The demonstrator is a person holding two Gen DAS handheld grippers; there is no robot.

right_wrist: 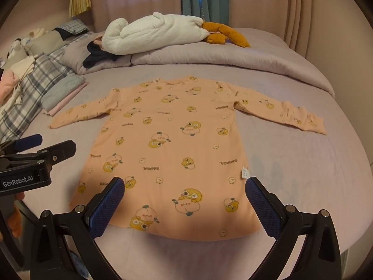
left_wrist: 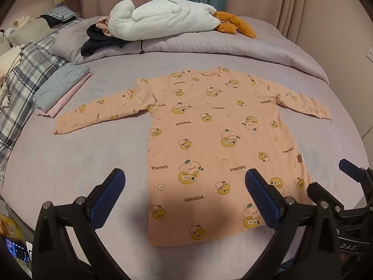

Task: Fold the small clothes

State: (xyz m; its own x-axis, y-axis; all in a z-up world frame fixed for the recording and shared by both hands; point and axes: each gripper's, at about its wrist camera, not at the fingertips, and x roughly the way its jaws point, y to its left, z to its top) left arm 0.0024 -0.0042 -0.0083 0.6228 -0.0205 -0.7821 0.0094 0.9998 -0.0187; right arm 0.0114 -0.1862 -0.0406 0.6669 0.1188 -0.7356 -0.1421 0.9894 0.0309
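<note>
A peach long-sleeved shirt [left_wrist: 216, 144] printed with ducks is lying flat, sleeves spread, on the lilac bed [left_wrist: 70, 163]. The left gripper [left_wrist: 184, 198] and right gripper [right_wrist: 185, 200] are hovering over its near hem, jaws wide apart, holding nothing.

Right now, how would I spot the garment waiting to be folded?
On the lilac bed, in front of the white plush goose, lies a peach long-sleeved shirt spread flat, sleeves out. Unlike the folded grey-and-pink stack beside it, it bears yellow cartoon ducks.
</note>
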